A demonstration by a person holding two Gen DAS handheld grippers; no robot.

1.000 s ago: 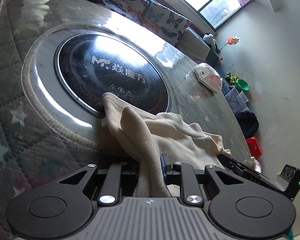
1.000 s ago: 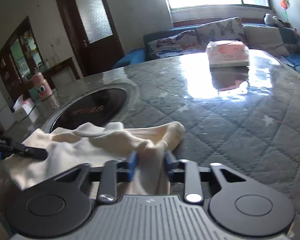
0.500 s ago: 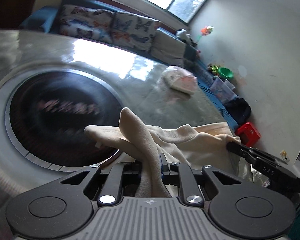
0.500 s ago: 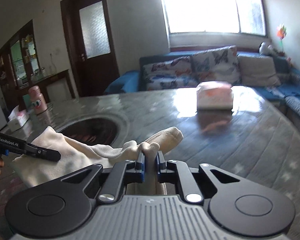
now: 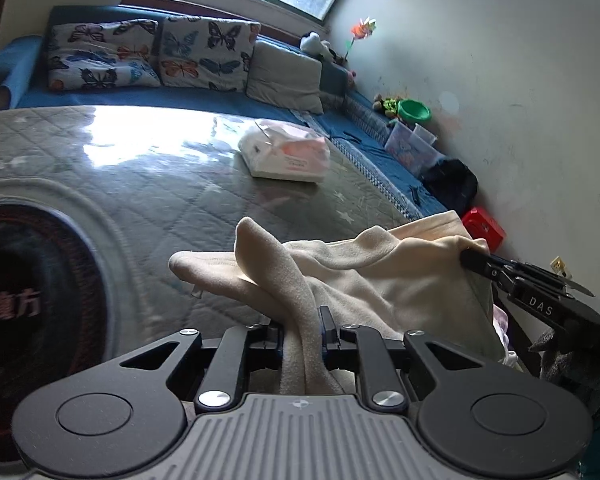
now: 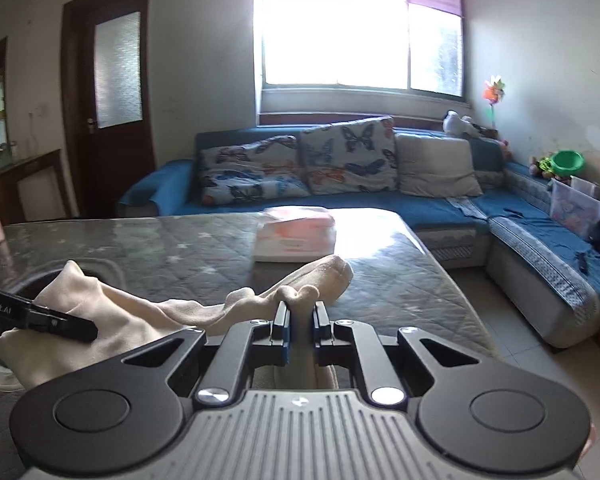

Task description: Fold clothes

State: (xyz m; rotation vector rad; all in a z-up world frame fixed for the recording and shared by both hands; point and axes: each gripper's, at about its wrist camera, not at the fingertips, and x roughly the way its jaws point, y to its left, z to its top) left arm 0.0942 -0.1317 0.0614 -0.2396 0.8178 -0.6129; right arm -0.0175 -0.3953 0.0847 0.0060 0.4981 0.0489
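A: Left wrist view. The left gripper (image 5: pixel 302 322) pinches a fold of the cream garment (image 5: pixel 384 280), which hangs bunched between the two grippers above the table (image 5: pixel 204 200). The right gripper (image 5: pixel 470 260) clamps its far edge. No fold is laid yet; nearly all the folding seems left.

B: Obstacles?

A: A tissue pack (image 5: pixel 286 156) lies well beyond; a round hob (image 5: pixel 32 300) sits left.

B: Right wrist view?

A: The right gripper (image 6: pixel 300 316) is pressed shut on a ridge of the garment (image 6: pixel 140 316); the left gripper (image 6: pixel 80 326) holds the other end. The tissue pack (image 6: pixel 296 236) lies just behind the cloth; a sofa (image 6: pixel 512 220) stands past the table (image 6: pixel 380 272).
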